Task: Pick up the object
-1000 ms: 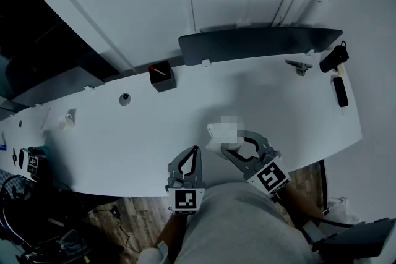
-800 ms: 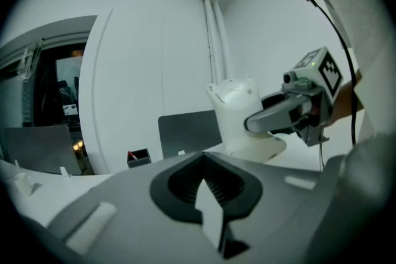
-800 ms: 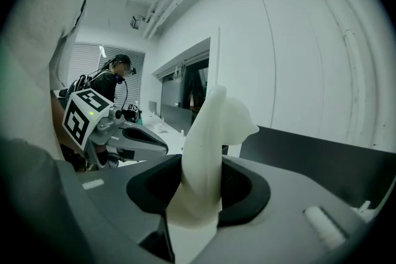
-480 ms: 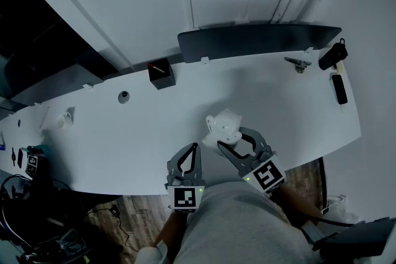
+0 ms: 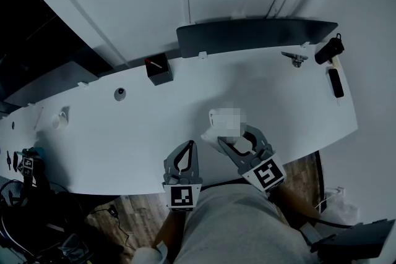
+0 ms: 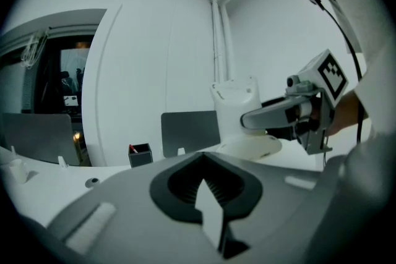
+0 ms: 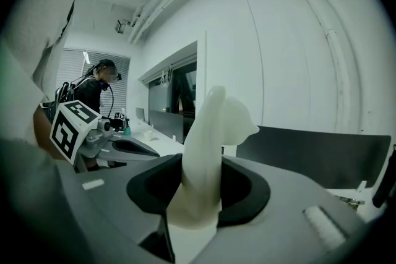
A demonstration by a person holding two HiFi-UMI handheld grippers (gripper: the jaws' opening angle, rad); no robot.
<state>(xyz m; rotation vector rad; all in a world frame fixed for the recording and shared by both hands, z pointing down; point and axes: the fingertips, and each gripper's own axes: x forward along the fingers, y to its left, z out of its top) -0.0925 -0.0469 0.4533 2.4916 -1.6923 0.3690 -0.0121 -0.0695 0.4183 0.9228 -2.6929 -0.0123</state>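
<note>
Since right tongs [image 7: 198,191] clench white object [image 7: 213,127] mid-body, it sits upright for carrying; base clearing bench [image 5: 124,127] unclear. Left tongs [image 6: 204,182] clenched empty, parked alongside.

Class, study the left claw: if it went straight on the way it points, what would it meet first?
Probably the bare white table, then the dark panel at the wall. The white object sits right of that line.

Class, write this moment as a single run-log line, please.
right tool: shut on white object | left tool: shut, empty | table: beneath both
</note>
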